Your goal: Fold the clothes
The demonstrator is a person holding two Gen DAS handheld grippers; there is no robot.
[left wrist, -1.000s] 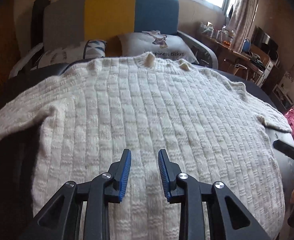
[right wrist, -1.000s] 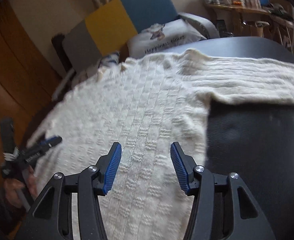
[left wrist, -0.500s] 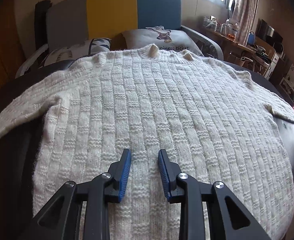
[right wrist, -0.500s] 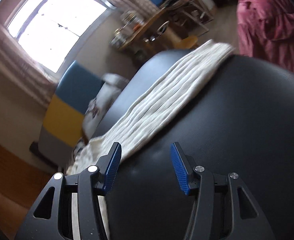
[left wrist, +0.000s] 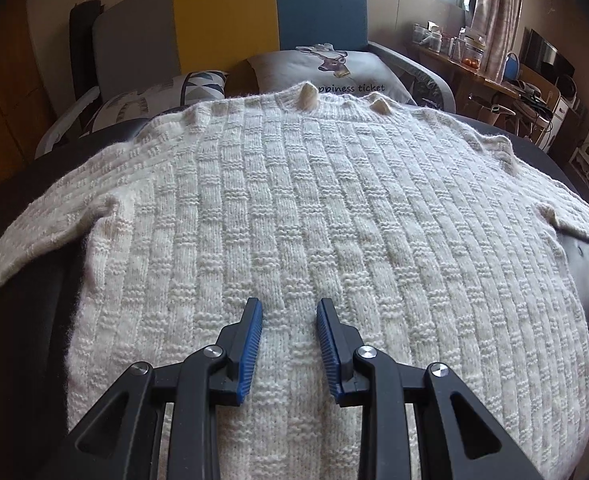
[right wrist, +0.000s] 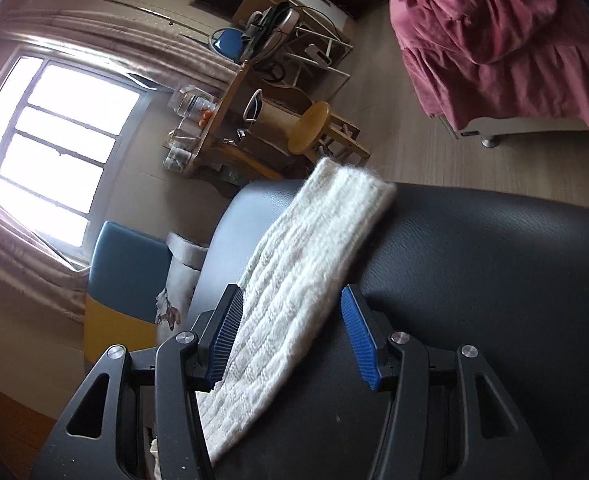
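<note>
Cream knit sweater spread flat across black bench. Left gripper fingers released above its near hem. Right gripper fingers released, straddling right sleeve.

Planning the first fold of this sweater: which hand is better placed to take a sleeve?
Right. Its tongs already straddle the sleeve, open around it. The left tongs hover over the middle of the sweater's body, away from either sleeve.

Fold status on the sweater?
Done: sweater spread flat on the dark surface, no fold visible. In hand: nothing gripped; right tongs open astride the right sleeve, left tongs open over the body. Left: fold both sleeves in, then the body.
</note>
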